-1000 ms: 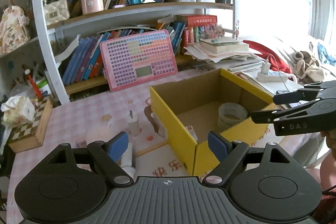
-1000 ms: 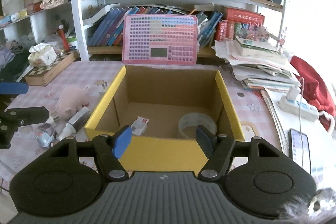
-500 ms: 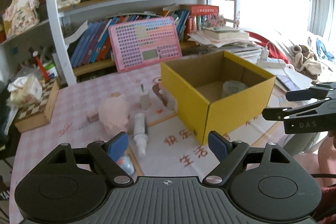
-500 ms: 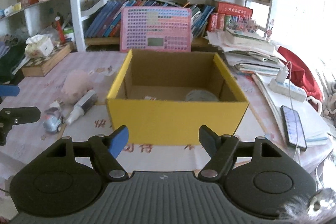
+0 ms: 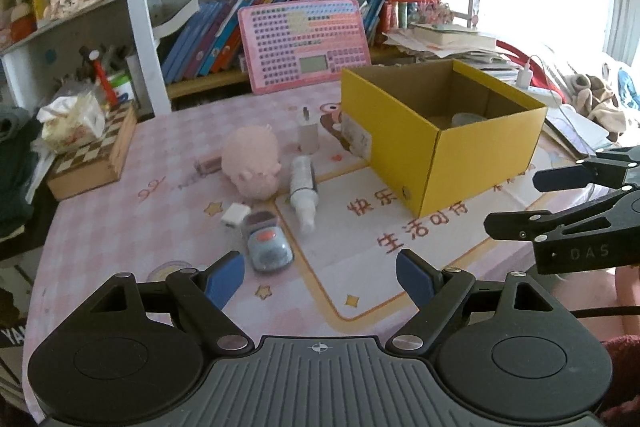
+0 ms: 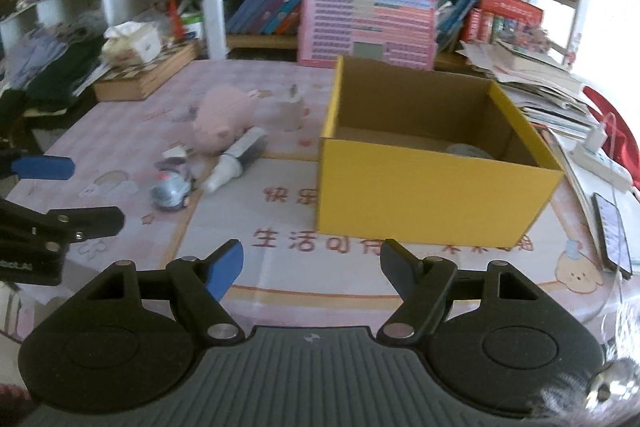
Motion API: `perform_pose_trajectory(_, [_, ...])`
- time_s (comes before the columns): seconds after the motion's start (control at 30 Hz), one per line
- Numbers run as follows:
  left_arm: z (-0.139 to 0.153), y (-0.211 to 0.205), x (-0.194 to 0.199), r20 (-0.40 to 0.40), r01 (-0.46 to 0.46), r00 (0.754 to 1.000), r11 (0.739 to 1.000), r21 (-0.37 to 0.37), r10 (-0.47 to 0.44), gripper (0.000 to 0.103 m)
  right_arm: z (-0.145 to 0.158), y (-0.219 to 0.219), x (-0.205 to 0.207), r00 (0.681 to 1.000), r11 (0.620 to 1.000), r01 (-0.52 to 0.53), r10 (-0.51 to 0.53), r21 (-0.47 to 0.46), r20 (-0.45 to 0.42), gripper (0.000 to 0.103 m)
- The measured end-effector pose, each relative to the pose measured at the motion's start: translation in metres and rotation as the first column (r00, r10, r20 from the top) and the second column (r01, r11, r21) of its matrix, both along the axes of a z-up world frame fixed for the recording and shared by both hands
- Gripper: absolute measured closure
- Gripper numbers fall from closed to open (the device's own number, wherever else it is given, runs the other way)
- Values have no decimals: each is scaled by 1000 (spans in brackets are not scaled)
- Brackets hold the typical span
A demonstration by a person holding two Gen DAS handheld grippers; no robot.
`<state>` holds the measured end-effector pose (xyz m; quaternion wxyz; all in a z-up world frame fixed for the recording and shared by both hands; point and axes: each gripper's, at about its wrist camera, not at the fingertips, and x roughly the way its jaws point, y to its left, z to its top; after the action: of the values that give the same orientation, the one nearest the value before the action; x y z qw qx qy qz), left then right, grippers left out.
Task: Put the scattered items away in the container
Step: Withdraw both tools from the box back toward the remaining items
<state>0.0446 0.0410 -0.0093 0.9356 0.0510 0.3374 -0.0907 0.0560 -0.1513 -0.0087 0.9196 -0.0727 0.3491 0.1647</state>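
A yellow cardboard box (image 5: 472, 163) (image 6: 432, 187) stands open on the pink table with a tape roll (image 5: 468, 118) inside. Left of it lie a pink plush pig (image 5: 252, 161) (image 6: 222, 117), a white bottle (image 5: 303, 187) (image 6: 236, 161), a grey toy car (image 5: 266, 243) (image 6: 170, 189), a white charger plug (image 5: 308, 135) and a small white adapter (image 5: 233, 215). My left gripper (image 5: 320, 277) is open and empty, above the table near the car. My right gripper (image 6: 312, 269) is open and empty, in front of the box.
A pink keyboard toy (image 5: 304, 43) leans on the bookshelf behind. A checkered wooden box (image 5: 94, 155) with a tissue pack sits at the left. Stacked papers, a power strip (image 6: 600, 159) and a phone (image 6: 612, 231) lie right of the box.
Both grippers have pulled back from the box toward the table's near edge and stay open. The left view now takes in the scattered items left of the box.
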Motion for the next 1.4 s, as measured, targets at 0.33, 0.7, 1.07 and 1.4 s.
perform_pose_trajectory(0.33, [-10,15,-3,-34,-12,999,1000,-6,11,18,-3,27,-4,998,998,-57,57,-28,-12,29])
perform_pose_trajectory(0.7, [-13,25,-7,-44,-32,999,999,-14,31,17,-5,45,-3,993,993,-113,111,-45,-34,29])
perform_pose_trajectory(1.07, [-19,30,1,-74,-65,995,998,-27,63,18,-9,62,8,980,978,-195,192,-69,-53,35])
perform_pose_trajectory(1.4, [-27,38,24,-93,-90,992,996,-23,88,19,-8,81,45,970,967,-243,241,-77,-38,45])
